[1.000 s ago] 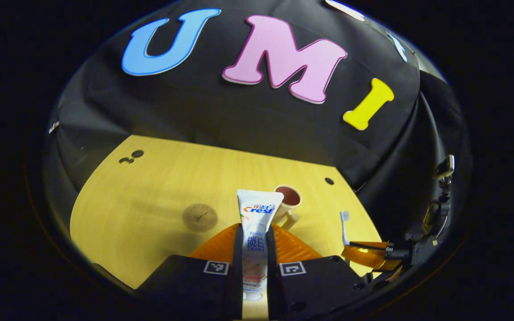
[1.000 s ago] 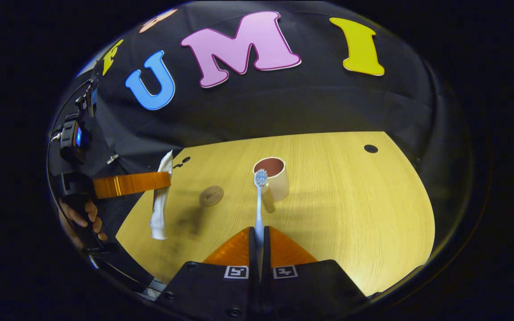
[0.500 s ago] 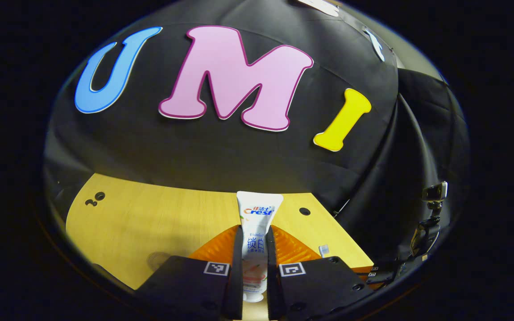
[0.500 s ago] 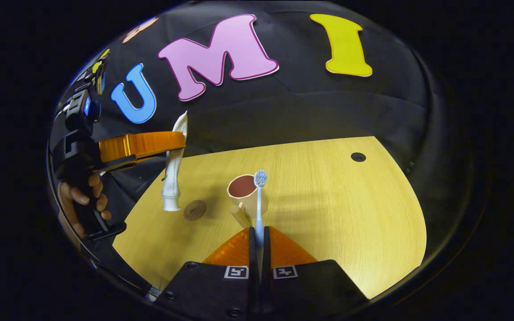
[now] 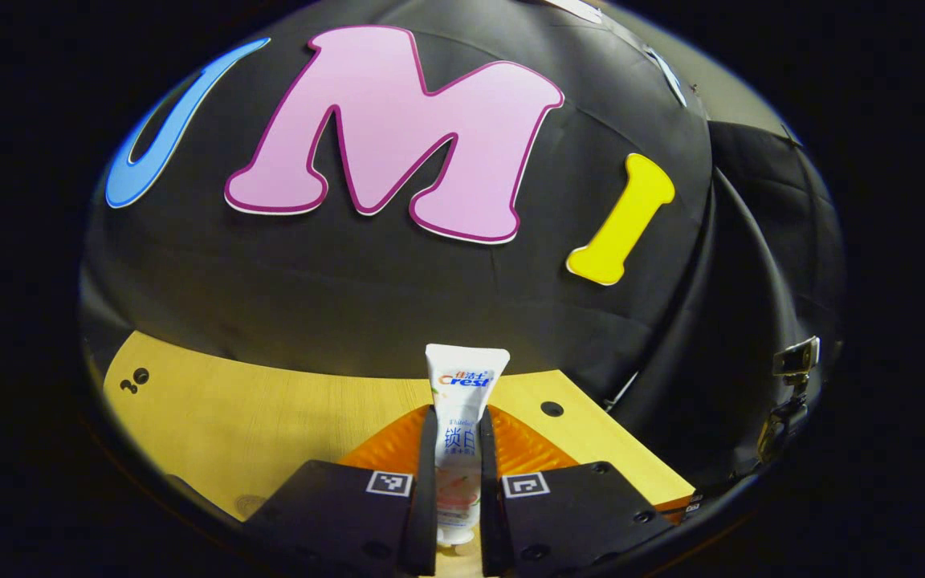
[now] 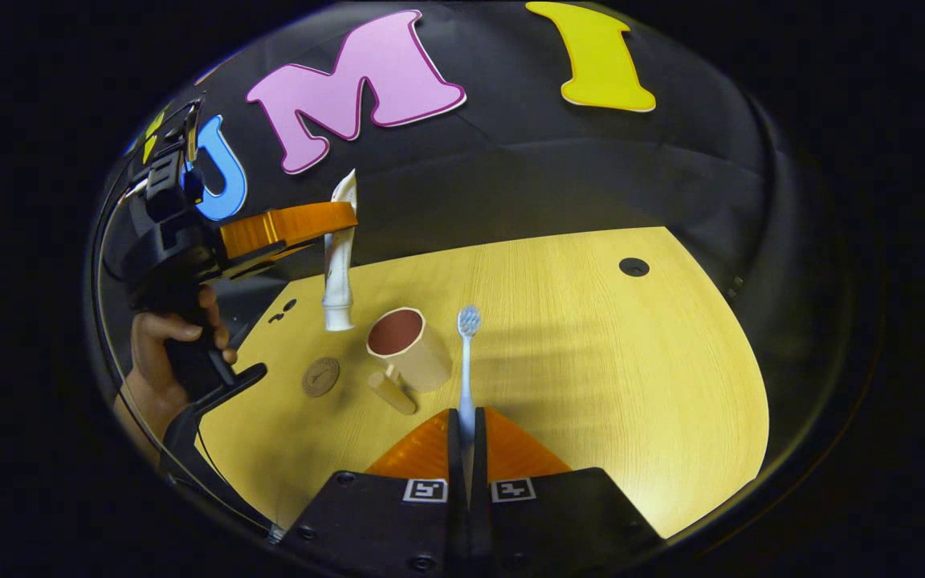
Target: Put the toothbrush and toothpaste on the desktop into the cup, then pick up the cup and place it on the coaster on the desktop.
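Both tools lifted, ready for the cup.

The right gripper (image 6: 462, 425) pinches a slim white toothbrush (image 6: 466, 361) bristles-up; ahead-left stands the beige ceramic cup (image 6: 410, 349), a round brown coaster (image 6: 321, 376) beyond, where the left gripper (image 6: 340, 225) clamps a white toothpaste tube (image 6: 340, 273) cap-down, probably for dropping in.

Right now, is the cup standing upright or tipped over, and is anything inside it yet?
Upright and empty. In the right gripper view the cup stands on the table with its mouth up, its inside bare.
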`<state>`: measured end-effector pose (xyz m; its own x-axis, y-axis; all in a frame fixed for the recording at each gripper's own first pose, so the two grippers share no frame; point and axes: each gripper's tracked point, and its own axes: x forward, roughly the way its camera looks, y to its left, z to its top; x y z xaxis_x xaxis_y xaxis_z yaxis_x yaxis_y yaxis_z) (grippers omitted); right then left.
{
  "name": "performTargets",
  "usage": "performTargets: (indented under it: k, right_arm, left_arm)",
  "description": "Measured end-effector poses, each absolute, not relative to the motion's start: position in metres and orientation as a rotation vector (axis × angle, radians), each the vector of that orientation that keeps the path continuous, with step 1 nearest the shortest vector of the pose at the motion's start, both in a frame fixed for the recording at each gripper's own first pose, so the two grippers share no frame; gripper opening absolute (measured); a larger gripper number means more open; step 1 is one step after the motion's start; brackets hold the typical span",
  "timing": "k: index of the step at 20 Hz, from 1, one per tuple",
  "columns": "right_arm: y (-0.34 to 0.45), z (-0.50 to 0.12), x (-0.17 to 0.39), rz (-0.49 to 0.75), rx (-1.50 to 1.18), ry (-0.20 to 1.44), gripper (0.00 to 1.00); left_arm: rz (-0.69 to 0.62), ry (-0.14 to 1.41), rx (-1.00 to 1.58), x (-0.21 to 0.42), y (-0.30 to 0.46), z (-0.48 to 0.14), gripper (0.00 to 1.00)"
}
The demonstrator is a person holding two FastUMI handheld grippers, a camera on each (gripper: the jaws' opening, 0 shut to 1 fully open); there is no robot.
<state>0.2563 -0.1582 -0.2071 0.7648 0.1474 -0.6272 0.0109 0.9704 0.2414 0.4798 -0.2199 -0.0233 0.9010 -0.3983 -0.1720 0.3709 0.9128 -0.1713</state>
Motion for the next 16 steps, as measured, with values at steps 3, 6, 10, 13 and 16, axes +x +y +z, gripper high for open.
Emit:
performTargets:
  k: [3,6,10,13,16]
  right_arm:
    - [-0.164,-0.221,0.254,0.071,0.219,0.736,0.05]
    - [-0.167,-0.226,0.254,0.073,0.217,0.753,0.05]
    - [-0.17,-0.232,0.257,0.07,0.222,0.762,0.05]
    - [-0.168,-0.236,0.258,0.075,0.216,0.772,0.05]
    - [-0.165,-0.24,0.258,0.089,0.202,0.778,0.05]
  left_arm:
    - [-0.408,0.148,-0.14,0.497,-0.226,-0.033,0.27]
    - [-0.43,0.135,-0.151,0.505,-0.234,-0.052,0.26]
    - [-0.426,0.121,-0.126,0.505,-0.237,-0.082,0.26]
    - [-0.413,0.126,-0.116,0.503,-0.236,-0.103,0.28]
    - [-0.392,0.131,-0.107,0.501,-0.231,-0.117,0.3]
